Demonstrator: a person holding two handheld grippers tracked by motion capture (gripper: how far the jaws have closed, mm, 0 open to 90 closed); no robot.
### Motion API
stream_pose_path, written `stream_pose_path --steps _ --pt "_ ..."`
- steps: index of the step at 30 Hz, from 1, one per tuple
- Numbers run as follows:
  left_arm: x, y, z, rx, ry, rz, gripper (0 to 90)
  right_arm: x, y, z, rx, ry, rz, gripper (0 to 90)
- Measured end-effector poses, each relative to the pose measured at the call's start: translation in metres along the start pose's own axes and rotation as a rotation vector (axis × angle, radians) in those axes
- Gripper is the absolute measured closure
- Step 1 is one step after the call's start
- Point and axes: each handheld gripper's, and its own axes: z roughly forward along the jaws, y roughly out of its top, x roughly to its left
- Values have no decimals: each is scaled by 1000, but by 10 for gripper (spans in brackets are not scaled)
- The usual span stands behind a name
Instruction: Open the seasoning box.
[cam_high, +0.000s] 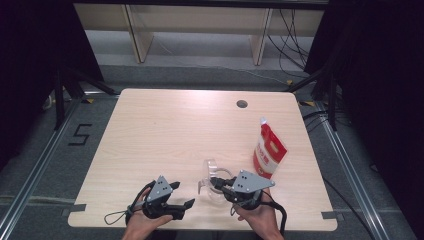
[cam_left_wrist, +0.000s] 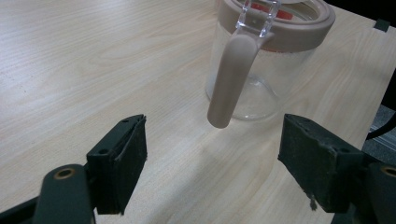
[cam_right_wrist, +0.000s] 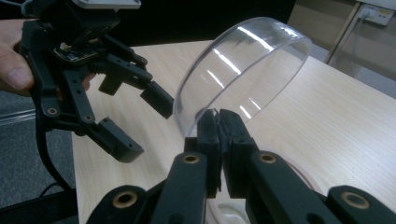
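Now: lid lifted from the jug, mid-task.
Tabletop (cam_high: 165, 130) carries a clear jug (cam_left_wrist: 261, 74) near its front edge, with a tan rim and tan handle (cam_left_wrist: 232, 79); a red-and-white pouch (cam_high: 268, 150) stands well apart at the right, and a cable hole (cam_high: 242, 104) lies farther back. Right tongs (cam_right_wrist: 219, 119) are clamped on the edge of the clear lid (cam_right_wrist: 243, 74), which is tilted up above the jug. Left tongs (cam_left_wrist: 212, 161) stand wide apart with nothing between them, aimed at the handle but short of it. Judged next: the left tongs close on the handle to steady the jug, or the lid is set down; nothing stands in the way.
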Motion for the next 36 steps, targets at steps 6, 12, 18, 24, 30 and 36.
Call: stream_pose_path --steps 6,12,18,24,30,36 --pt "1 0 0 -4 4 9 230 3 0 3 6 9 16 875" --pt "2 0 0 -4 -2 28 230 7 1 6 -8 18 3 867" --pt "2 1 -2 -6 12 17 230 3 0 -5 -11 -9 13 794" --pt "2 -1 -4 -2 20 16 227 -1 -13 -33 -23 -74 44 710" --pt "4 -4 -4 7 40 7 226 -7 -31 -62 -20 -166 81 580" --pt "5 -4 -2 22 38 12 226 -12 -47 -84 -43 -309 183 463"
